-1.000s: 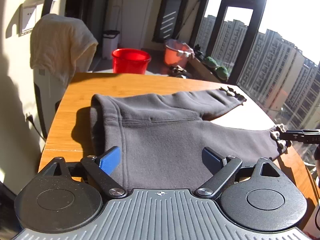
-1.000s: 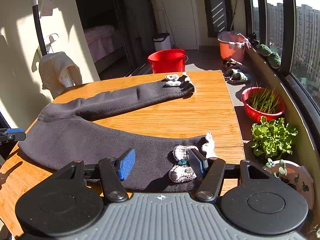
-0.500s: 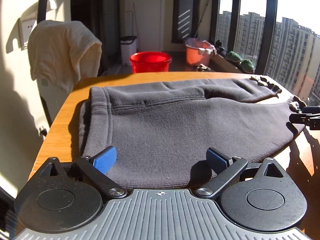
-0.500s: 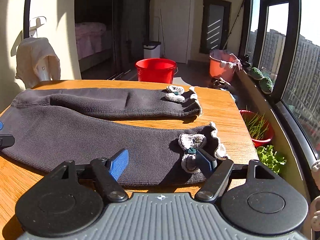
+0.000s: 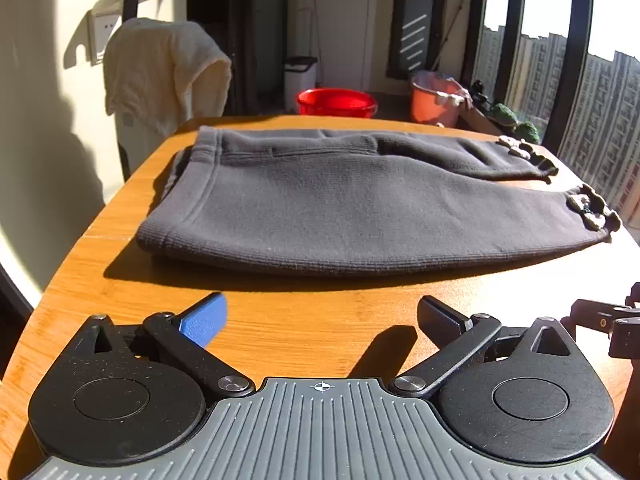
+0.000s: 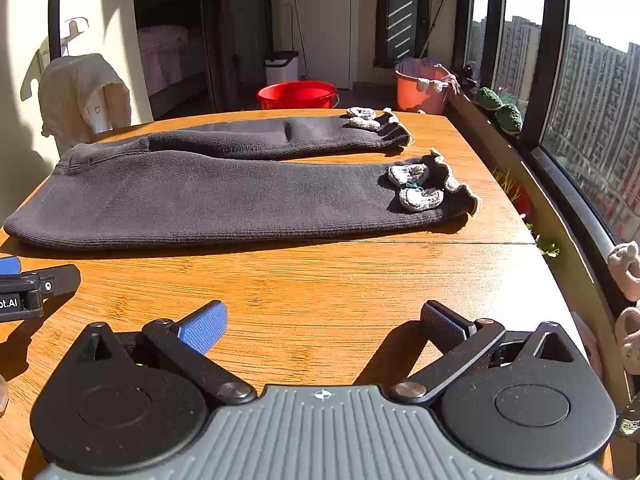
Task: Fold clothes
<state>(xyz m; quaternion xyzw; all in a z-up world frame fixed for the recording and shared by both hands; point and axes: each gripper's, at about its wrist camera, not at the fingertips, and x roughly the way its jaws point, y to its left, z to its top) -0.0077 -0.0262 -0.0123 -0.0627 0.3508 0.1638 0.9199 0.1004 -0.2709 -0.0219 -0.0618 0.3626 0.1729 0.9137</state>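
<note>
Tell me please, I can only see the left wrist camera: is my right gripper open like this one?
Observer: Yes, the right gripper is open, jaws wide apart above the bare table, with nothing between them.
Operator: What are the lumpy things on the ends of the trousers?
Observer: Fluffy white bows. The near bow on the trousers has a teal knot in its middle.
Operator: What's inside that dark doorway?
Observer: A bed with a pink cover.
</note>
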